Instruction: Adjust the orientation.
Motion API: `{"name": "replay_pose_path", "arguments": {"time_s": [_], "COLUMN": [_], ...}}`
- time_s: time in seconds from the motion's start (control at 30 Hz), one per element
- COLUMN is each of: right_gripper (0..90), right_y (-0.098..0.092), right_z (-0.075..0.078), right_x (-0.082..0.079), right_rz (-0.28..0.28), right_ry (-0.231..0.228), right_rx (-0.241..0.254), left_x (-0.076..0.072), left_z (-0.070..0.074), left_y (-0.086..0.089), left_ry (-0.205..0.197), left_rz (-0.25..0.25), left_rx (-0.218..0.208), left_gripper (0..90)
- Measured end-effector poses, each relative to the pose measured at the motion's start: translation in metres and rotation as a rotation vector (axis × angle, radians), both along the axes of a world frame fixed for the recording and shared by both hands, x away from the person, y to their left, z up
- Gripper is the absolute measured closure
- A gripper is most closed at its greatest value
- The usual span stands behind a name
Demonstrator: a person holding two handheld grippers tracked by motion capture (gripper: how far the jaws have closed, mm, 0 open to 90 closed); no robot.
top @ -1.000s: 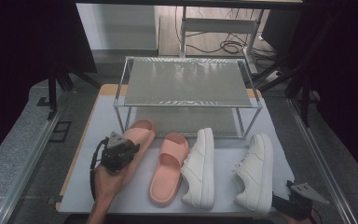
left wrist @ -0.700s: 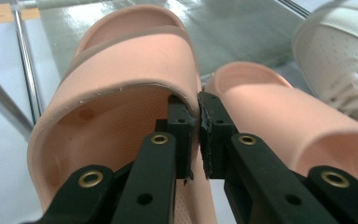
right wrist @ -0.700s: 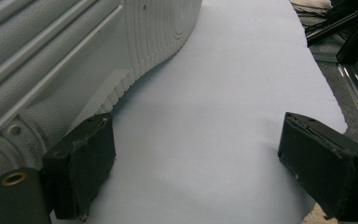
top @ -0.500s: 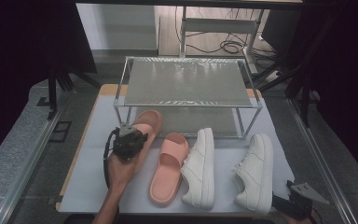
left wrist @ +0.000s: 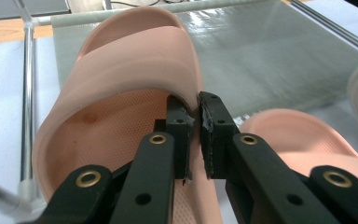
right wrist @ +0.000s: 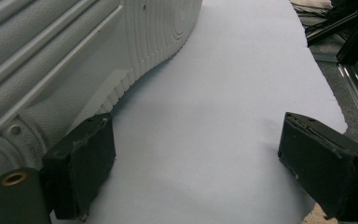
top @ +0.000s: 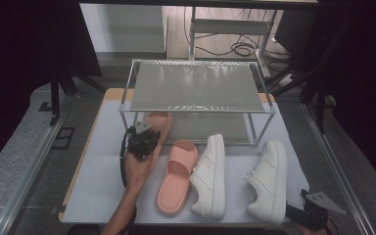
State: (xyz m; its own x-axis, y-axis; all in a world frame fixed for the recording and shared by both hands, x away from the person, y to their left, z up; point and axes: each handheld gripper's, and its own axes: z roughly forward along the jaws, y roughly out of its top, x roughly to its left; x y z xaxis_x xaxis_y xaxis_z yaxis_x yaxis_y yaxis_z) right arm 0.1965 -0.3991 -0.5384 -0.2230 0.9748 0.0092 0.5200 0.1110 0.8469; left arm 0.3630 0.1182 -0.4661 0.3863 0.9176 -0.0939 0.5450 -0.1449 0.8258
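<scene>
My left gripper (top: pixel 142 138) (left wrist: pixel 196 106) is shut on the strap edge of a pink slide (top: pixel 159 122) (left wrist: pixel 130 60). The slide's toe reaches over the front of the rack's lower mesh shelf (top: pixel 210 126) (left wrist: pixel 270 56). A second pink slide (top: pixel 175 177) (left wrist: pixel 303 135) lies flat on the white mat just to the right. Two white sneakers (top: pixel 209 172) (top: pixel 267 180) lie beyond it. My right gripper (top: pixel 298 214) (right wrist: pixel 200 172) rests open at the mat's near right corner, its left jaw beside the heel of the right sneaker (right wrist: pixel 51 70), with nothing between the pads.
A two-level metal rack (top: pixel 196 85) with mesh shelves stands at the back of the table. Its upright posts (left wrist: pixel 27 93) frame the lower opening. Bare white mat (top: pixel 103 171) lies left of the shoes. Cables and dark stands sit on the floor beyond.
My left gripper has carried the pink slide away from me toward the rack, so its toe now sits at the lower shelf. The right gripper has stayed still.
</scene>
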Motion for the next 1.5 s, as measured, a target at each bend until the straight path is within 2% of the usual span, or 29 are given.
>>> {"name": "replay_pose_path", "arguments": {"time_s": [0.17,0.37,0.57,0.83,0.93,1.23,1.5], "right_gripper": [10.6,10.6,10.6,10.5,10.5,10.4,10.3], "right_y": [0.000,0.000,0.000,0.000,0.000,0.000,0.000], "right_z": [0.000,0.000,0.000,0.000,0.000,0.000,-0.001], "right_x": [0.000,0.000,0.000,0.000,0.000,0.000,0.000], "right_rz": [0.002,0.003,0.003,0.003,0.003,0.002,-0.002], "right_ry": [0.001,-0.002,-0.001,-0.003,-0.003,-0.003,-0.006], "right_rx": [0.000,-0.001,0.001,-0.001,-0.001,-0.002,0.001], "left_x": [0.010,0.020,0.019,0.005,-0.001,-0.022,-0.047], "left_z": [-0.005,-0.012,-0.007,0.006,0.009,0.009,0.004], "left_y": [-0.006,-0.015,-0.014,-0.003,0.004,0.026,0.044], "left_ry": [-0.001,0.023,0.030,0.032,0.042,0.054,0.064], "left_rz": [0.020,0.019,-0.004,-0.041,-0.059,-0.106,-0.117], "left_rx": [0.023,0.042,0.050,0.042,0.024,-0.001,-0.034], "left_gripper": [83.1,82.6,73.9,68.2,65.5,68.3,72.0]}}
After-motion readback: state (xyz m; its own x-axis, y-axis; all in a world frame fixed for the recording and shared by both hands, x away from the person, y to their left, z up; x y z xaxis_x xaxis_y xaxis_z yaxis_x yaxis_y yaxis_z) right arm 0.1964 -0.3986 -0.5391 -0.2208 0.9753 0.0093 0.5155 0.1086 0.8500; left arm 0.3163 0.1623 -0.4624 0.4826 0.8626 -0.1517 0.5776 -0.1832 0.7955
